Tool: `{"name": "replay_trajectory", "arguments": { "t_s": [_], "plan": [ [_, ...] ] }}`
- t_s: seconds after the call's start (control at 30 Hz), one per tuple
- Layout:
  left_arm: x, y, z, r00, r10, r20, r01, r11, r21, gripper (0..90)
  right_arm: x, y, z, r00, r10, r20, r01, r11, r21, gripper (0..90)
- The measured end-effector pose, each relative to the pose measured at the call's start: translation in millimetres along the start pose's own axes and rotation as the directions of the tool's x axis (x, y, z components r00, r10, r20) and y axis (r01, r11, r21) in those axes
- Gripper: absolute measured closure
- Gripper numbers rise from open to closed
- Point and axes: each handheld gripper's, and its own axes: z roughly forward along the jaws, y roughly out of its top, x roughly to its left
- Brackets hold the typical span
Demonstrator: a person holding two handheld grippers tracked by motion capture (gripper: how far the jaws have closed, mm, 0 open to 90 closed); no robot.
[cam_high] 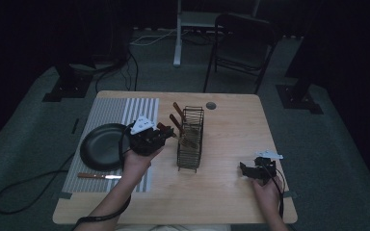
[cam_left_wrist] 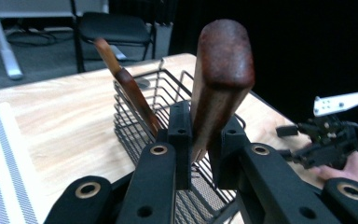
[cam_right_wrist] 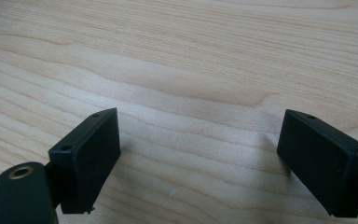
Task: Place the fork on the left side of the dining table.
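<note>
Left gripper (cam_left_wrist: 200, 140) fingers clamp rounded wooden handle (cam_left_wrist: 221, 74); right gripper (cam_right_wrist: 200, 158) fingers wide apart, empty.

I see a pale wood-grain table (cam_high: 231, 192), a grey-and-white striped mat (cam_high: 111, 108), a black plate (cam_high: 99, 147) and a black wire rack (cam_high: 191, 139). My black left gripper (cam_left_wrist: 200, 135) holds a reddish-brown handle (cam_left_wrist: 221, 70). My right gripper (cam_right_wrist: 198, 158) is black too.

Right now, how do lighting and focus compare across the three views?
High view: dim, surroundings nearly black, table readable. Left gripper view: brighter, the clamped wooden handle slightly soft, backdrop black. Right gripper view: evenly lit, wood grain sharp, soft shadows under the open jaws.
</note>
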Motion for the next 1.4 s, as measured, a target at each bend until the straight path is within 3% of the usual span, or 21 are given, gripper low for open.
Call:
{"name": "replay_trajectory", "arguments": {
  "t_s": [0.47, 0.93, 1.17, 1.4],
  "plan": [
    [5.0, 28.1, -28.8, 0.9994, 0.028, -0.018, -0.029, 0.9974, -0.066, 80.7, 0.0, 0.0, 0.0, 1.0, 0.0, 0.0, 0.0, 1.0, 0.0, 12.8],
    [24.6, 47.0, -50.1, 0.9942, 0.029, -0.103, -0.037, 0.9962, -0.079, 80.7, 0.0, 0.0, 0.0, 1.0, 0.0, 0.0, 0.0, 1.0, 0.0, 12.8],
    [51.7, 48.5, -60.8, 0.9866, 0.0, -0.163, -0.014, 0.9965, -0.083, 80.7, 0.0, 0.0, 0.0, 1.0, 0.0, 0.0, 0.0, 1.0, 0.0, 12.8],
    [85.0, 38.1, -63.0, 0.9754, -0.05, -0.215, 0.034, 0.9967, -0.074, 80.7, 0.1, 0.0, 0.1, 1.0, 0.001, 0.001, -0.001, 1.0, -0.001, 12.8]
  ]
}}
